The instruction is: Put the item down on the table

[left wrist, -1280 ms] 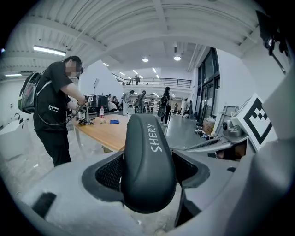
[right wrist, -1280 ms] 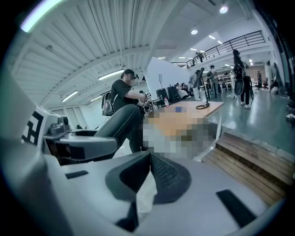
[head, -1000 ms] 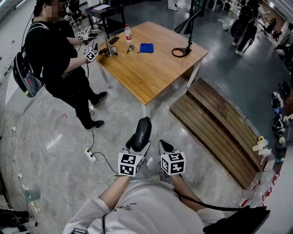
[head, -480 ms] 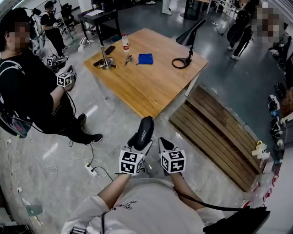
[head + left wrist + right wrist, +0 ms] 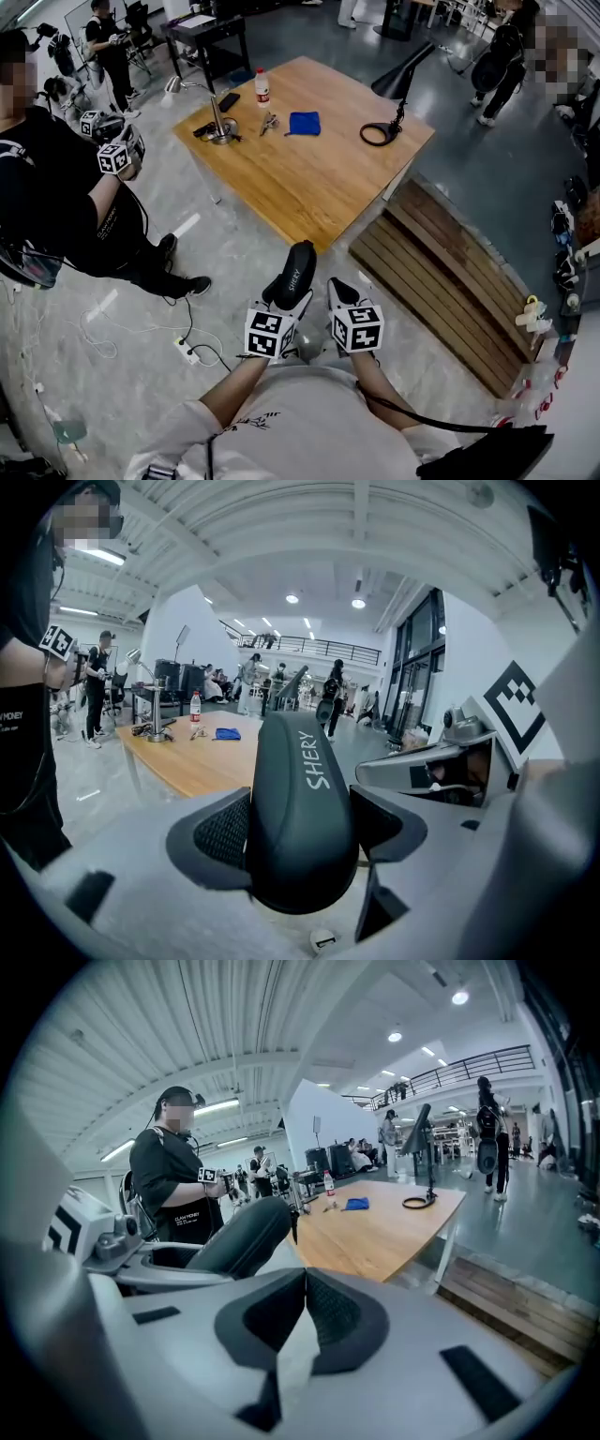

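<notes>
A dark grey glasses case [image 5: 294, 270] with the white word SHERY sticks up out of my left gripper [image 5: 290, 287], whose jaws are shut on its sides. In the left gripper view the case [image 5: 302, 813] fills the gap between the mesh pads [image 5: 223, 831]. My right gripper [image 5: 339, 298] is close beside it on the right, shut with nothing in it; its pads [image 5: 328, 1311] meet. Both hang over the grey floor, short of the wooden table [image 5: 323, 187]. The case [image 5: 239, 1237] also shows at the left of the right gripper view.
On the table's far side are a bottle [image 5: 262, 90], a blue cloth [image 5: 303, 123], keys [image 5: 268, 120], a silver lamp [image 5: 217, 122] and a black desk lamp [image 5: 394, 89]. A slatted wooden bench [image 5: 441, 281] lies right. A person in black [image 5: 56, 216] stands left; a power strip [image 5: 185, 349] is on the floor.
The person in black has stepped back from the table toward the left. My two grippers and the case have stayed almost in place; the table looks a little nearer.
</notes>
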The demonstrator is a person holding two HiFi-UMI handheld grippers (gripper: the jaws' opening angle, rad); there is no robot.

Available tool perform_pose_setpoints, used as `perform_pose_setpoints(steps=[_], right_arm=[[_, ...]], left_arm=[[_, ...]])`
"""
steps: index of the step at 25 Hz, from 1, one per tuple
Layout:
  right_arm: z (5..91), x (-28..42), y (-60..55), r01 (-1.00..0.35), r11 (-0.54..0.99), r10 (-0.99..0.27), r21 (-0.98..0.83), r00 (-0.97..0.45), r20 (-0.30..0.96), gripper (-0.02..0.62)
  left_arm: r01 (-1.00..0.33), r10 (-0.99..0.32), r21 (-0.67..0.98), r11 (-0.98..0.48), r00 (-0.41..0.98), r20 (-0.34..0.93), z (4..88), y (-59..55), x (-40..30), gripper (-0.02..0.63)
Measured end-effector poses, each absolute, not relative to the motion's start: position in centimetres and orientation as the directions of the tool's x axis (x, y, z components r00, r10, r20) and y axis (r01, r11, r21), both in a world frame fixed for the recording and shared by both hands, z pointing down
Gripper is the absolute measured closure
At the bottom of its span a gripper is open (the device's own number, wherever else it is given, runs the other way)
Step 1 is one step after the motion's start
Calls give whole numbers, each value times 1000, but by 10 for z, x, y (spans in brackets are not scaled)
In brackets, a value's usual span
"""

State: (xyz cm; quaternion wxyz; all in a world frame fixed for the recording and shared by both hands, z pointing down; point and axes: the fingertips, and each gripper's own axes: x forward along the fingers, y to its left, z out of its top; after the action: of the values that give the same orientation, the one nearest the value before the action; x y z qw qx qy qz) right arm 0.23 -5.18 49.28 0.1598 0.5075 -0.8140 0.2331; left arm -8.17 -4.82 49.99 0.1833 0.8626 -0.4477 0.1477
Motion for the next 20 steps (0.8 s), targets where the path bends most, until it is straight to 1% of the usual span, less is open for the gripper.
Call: perform_pose_setpoints(steps=[9,20], right_arm=[[486,11,-79,-878,432,-726,-207,-474,498,589],[489,24,-100,-867,446,-711,-221,-493,501,589]], left_arm=[[-845,-734,190,-499,530,424,496,-69,-67,273],[-866,-754,185,-465,497,430,497,-91,-59,273]])
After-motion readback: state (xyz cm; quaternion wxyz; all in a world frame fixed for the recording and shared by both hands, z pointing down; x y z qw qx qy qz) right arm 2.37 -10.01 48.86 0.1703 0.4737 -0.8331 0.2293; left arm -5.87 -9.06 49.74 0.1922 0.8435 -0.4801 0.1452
